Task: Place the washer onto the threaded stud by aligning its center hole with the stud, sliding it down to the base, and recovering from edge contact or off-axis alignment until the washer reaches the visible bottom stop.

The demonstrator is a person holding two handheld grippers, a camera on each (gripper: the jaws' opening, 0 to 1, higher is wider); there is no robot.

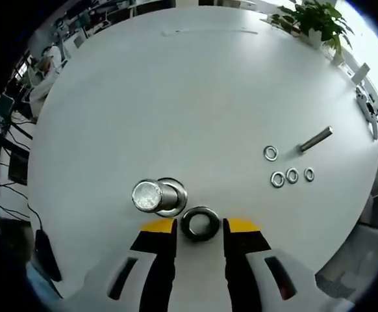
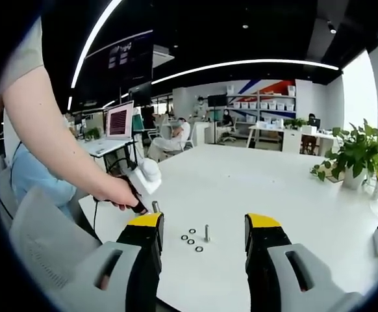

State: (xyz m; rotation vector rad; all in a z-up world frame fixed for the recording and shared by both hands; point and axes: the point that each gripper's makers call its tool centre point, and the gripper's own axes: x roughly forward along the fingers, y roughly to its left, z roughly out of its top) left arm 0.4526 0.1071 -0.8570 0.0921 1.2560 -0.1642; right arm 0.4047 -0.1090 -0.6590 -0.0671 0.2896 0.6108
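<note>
In the left gripper view, the left gripper [image 1: 199,227] has its jaws spread apart, and a dark washer [image 1: 199,223] sits between the yellow tips. I cannot tell if they touch it. The shiny threaded stud [image 1: 151,195] stands on its round base just beside the washer, at ten o'clock from it. Four small washers [image 1: 286,170] and a bolt [image 1: 315,139] lie well apart at two o'clock on the white table [image 1: 176,97]. In the right gripper view, the right gripper [image 2: 204,229] is wide open, holding nothing.
</note>
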